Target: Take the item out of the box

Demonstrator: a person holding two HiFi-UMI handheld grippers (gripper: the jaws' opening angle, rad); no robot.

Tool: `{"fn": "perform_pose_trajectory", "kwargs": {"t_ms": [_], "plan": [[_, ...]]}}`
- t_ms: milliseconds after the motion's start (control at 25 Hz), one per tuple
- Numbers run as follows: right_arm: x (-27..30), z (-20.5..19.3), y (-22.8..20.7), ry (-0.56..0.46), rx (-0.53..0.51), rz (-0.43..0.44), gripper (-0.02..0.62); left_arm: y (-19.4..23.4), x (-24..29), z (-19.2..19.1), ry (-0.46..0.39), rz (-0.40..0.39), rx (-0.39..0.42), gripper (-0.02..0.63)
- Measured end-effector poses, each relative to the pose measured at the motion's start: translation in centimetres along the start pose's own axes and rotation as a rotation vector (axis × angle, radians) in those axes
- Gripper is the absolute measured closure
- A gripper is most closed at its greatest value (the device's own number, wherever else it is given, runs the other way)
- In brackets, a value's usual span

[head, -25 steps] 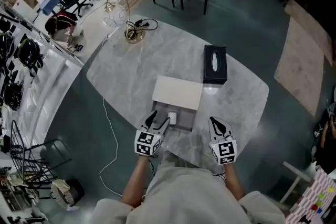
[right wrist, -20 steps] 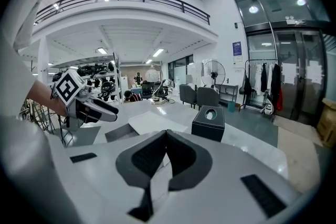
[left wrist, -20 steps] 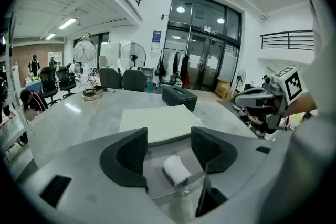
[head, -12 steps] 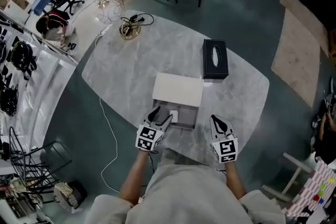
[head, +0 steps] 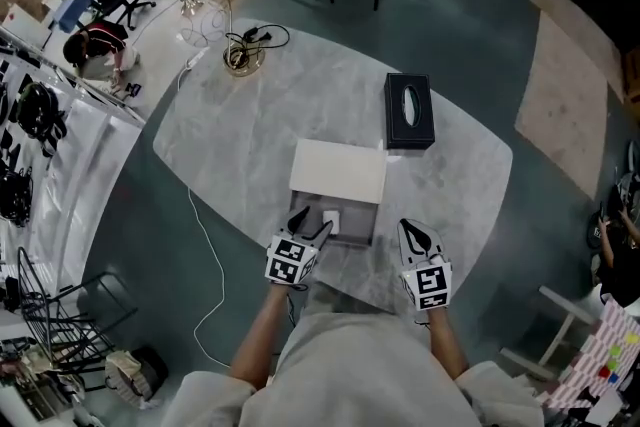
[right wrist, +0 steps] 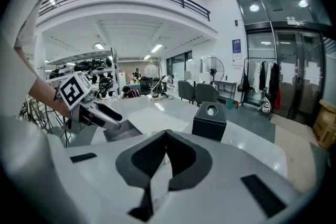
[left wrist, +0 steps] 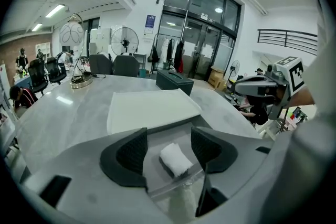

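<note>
While the left gripper (head: 308,221) holds its jaws wide above the white item (left wrist: 176,159) in the box (head: 356,233), best sink straight, then pinch its sides (right gripper (head: 418,237) alongside, jaws closed, empty).

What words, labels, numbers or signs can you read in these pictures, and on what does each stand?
No words or numbers can be read.
Blue wall poster: print too small.
Marker cubes: black square patterns, no letters.
White box lid, black tissue box: no print visible.
</note>
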State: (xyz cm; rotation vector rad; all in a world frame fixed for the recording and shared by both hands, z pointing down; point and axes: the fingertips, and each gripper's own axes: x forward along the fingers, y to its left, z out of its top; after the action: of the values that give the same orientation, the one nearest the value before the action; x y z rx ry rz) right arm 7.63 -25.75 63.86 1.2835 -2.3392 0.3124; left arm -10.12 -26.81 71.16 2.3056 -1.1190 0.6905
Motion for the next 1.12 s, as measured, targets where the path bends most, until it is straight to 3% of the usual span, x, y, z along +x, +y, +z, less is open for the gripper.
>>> {"fn": "perform_pose_trajectory", "kwargs": {"t_ms": [1120], "plan": [[-0.4,-0.7,-1.5,0.008,0.016,-0.006,0.594,-1.3,6.2,-3.9,0.242,-0.076,-0.007,0.356]]}}
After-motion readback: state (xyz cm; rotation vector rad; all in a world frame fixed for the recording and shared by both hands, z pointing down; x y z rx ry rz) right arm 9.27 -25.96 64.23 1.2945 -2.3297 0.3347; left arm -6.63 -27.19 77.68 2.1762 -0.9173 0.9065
